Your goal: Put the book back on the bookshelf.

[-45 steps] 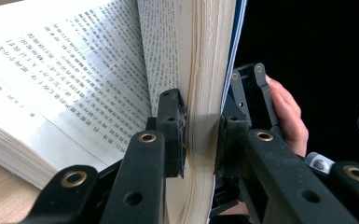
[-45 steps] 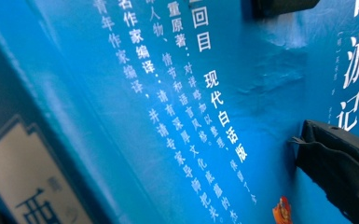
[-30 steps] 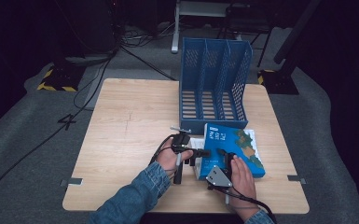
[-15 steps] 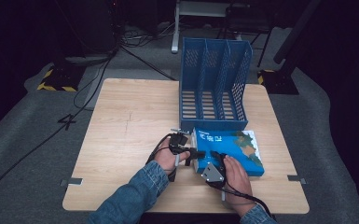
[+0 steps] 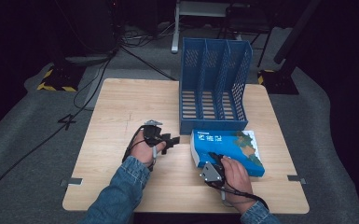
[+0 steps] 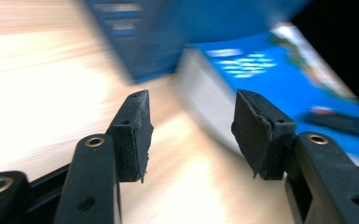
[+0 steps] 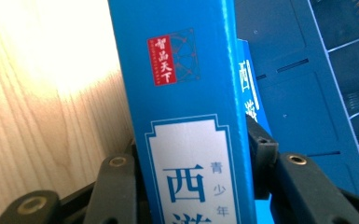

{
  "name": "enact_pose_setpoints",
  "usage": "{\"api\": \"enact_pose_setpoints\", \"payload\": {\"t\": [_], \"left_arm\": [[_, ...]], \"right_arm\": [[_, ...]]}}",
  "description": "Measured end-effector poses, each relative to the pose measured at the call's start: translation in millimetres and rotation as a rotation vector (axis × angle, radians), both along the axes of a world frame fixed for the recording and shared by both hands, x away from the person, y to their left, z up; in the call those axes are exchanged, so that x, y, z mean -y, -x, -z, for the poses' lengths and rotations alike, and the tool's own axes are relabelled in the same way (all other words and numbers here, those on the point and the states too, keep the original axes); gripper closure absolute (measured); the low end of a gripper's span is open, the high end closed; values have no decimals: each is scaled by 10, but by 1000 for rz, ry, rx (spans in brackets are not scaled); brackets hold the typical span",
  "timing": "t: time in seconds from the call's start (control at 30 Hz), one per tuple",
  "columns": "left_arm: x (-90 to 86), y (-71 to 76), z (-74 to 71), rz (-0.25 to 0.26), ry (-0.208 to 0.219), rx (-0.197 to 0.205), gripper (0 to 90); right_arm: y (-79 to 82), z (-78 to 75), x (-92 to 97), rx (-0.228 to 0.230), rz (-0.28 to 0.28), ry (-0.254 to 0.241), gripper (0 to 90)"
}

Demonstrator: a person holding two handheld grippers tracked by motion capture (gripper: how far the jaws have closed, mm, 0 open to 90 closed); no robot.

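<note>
A blue book (image 5: 231,145) lies flat on the wooden table (image 5: 121,107), just in front of the blue file rack (image 5: 214,88). My right gripper (image 5: 213,164) is at the book's near left corner. In the right gripper view the jaws stand on either side of the book's spine (image 7: 177,70), so the right gripper (image 7: 196,144) is shut on it. My left gripper (image 5: 172,140) is open over bare table left of the book, pointing toward it. The left gripper view is blurred, with nothing between the jaws of my left gripper (image 6: 191,121) and the book (image 6: 270,79) beyond.
The file rack has three upright slots open to the front, and its base (image 7: 307,70) stands close behind the book. Bare tabletop lies left of the rack. Cables run over the grey floor (image 5: 37,140) around the table.
My left gripper has drawn back to the left, away from the book. The book has shifted slightly left, with my right gripper still at its near corner.
</note>
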State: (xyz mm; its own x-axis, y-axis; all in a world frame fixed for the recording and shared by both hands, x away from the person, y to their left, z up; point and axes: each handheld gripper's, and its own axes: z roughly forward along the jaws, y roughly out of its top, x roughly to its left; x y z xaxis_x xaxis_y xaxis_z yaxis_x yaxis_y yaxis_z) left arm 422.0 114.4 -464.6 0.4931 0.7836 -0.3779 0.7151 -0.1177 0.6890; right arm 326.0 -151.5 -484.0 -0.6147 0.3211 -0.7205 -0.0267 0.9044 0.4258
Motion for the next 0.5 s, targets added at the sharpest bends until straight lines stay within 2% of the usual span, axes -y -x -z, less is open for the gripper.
{"api": "enact_pose_setpoints", "payload": {"t": [0.07,0.1,0.13,0.17,0.2,0.27,0.43,0.47,0.5], "left_arm": [[-170,-29,86,-74,-178,34,461],[-170,-29,86,-74,-178,34,454],[-321,-56,154,-110,-205,27,443],[-394,-69,183,-127,-220,30,434],[-394,-69,183,-127,-220,30,423],[-590,-105,252,-166,-257,41,410],[-740,-145,323,-206,-294,50,400],[-769,-156,346,-219,-281,68,397],[-790,-165,347,-216,-279,67,390]], "right_arm": [[4,-60,-2,-37,0,0,580],[14,-114,1,-66,-3,-10,582],[24,-162,7,-87,-7,-28,583],[31,-191,13,-105,-12,-32,585],[31,-191,13,-105,-12,-32,585],[65,-286,20,-135,-12,-62,591],[94,-364,15,-163,-25,-67,594],[103,-388,12,-175,-28,-64,595],[116,-421,3,-186,-32,-67,597]]}}
